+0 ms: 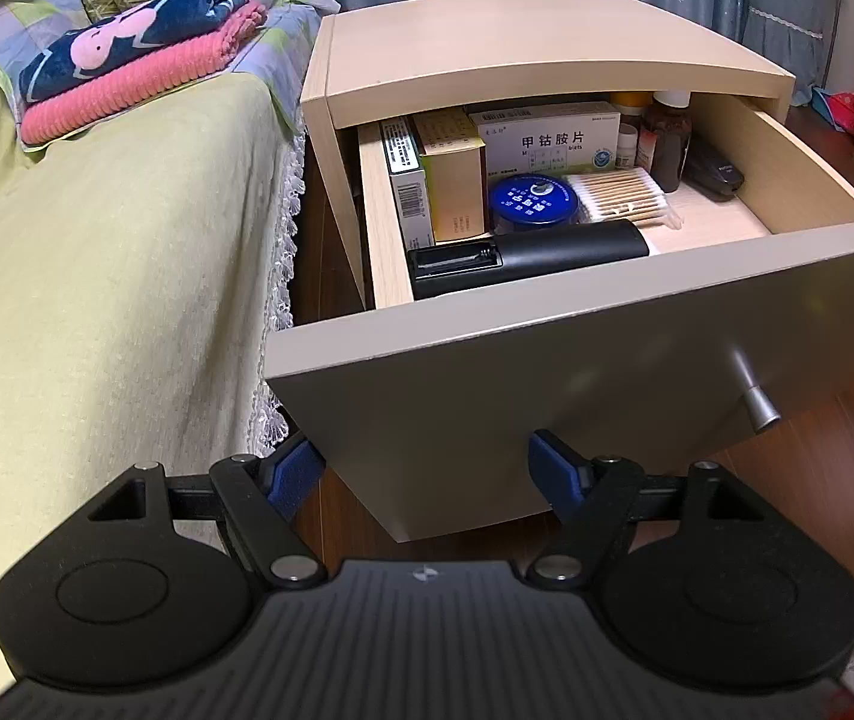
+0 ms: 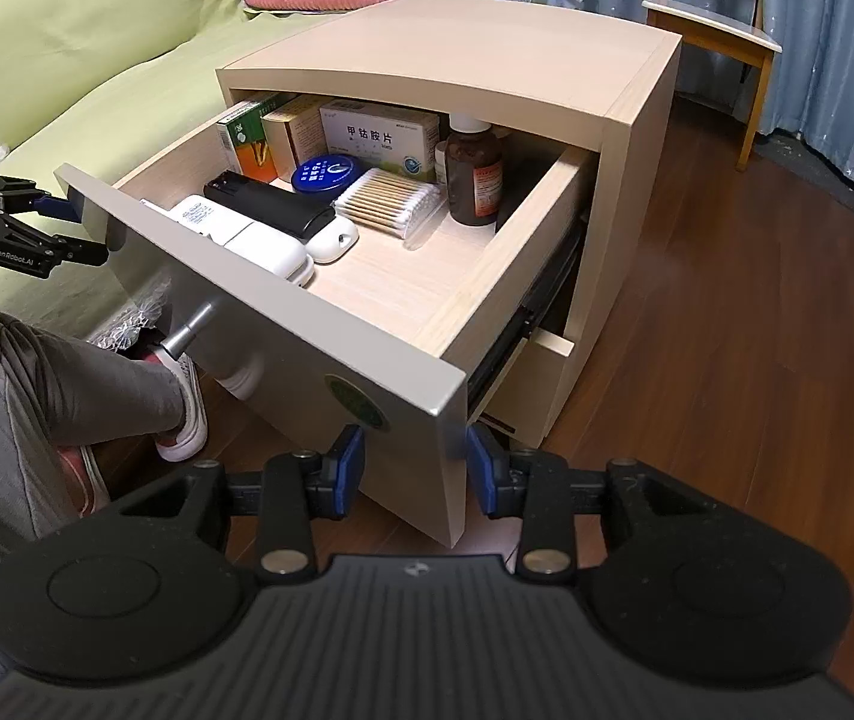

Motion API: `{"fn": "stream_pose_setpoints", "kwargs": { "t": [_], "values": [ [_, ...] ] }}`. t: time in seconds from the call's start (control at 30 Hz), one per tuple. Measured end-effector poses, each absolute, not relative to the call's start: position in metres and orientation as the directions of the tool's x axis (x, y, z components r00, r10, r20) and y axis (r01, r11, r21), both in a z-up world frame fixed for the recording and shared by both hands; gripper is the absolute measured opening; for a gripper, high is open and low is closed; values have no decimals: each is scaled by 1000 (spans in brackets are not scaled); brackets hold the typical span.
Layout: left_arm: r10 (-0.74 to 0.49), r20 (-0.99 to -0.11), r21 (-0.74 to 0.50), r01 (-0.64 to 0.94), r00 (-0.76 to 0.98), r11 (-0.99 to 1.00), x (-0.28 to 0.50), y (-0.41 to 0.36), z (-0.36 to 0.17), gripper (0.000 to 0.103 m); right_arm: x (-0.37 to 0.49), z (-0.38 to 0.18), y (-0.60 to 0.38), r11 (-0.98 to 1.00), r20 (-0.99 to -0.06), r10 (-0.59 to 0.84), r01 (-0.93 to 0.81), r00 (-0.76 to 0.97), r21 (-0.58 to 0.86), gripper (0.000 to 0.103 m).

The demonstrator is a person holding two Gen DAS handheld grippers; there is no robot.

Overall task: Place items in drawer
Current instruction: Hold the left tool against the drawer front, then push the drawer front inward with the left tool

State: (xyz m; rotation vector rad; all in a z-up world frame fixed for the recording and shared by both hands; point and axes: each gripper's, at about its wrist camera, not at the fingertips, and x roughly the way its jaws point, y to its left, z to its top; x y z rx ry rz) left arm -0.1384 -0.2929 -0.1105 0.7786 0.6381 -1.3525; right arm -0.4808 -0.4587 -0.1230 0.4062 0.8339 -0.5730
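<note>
The left gripper (image 1: 427,474) is close to the camera, at 6 o'clock in its own view. Its jaws are wide open and hold nothing. The grey drawer front (image 1: 577,372) sits between the two blue pads (image 1: 292,474), but they do not seem to touch it. The right gripper (image 2: 415,465) is open too and holds nothing. A corner of the drawer front sits between its blue pads.

A little metal knob (image 1: 754,399) sticks out of the drawer front, at about 3 o'clock from the left gripper. The drawer (image 2: 523,252) is pulled out of the bedside cabinet (image 1: 547,42).

Inside, nearest the front, lie a white remote (image 2: 241,234) and a black remote (image 2: 274,204) side by side. A small white case (image 2: 334,240) lies at the end of the black remote. Behind them sit a round blue tin (image 2: 328,174) and a pack of cotton swabs (image 2: 388,204). At 3 o'clock from the swabs stands a brown bottle (image 2: 475,177). At the back stand medicine boxes (image 2: 385,135).

Far off at 11 o'clock, folded blankets (image 1: 133,66) lie on the bed (image 1: 97,276). A person's leg (image 2: 37,384) in grey trousers shows at 9 o'clock.
</note>
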Motion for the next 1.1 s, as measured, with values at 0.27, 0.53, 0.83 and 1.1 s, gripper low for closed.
{"fn": "stream_pose_setpoints", "kwargs": {
  "t": [0.27,0.53,0.83,1.1],
  "values": [
    [-604,-788,117,992,119,43,-138,-292,-110,76,-482,-122,-458,776,-781,-320,621,536,109,32],
    [-607,-786,104,993,114,52,-136,-294,-111,75,-482,-123,-458,774,-779,-328,624,534,102,32],
    [-610,-785,102,994,111,50,-135,-295,-113,75,-482,-122,-455,772,-776,-339,628,532,94,32],
    [-609,-786,100,994,110,50,-135,-293,-116,73,-482,-122,-452,770,-773,-350,632,530,85,32]
  ]
}}
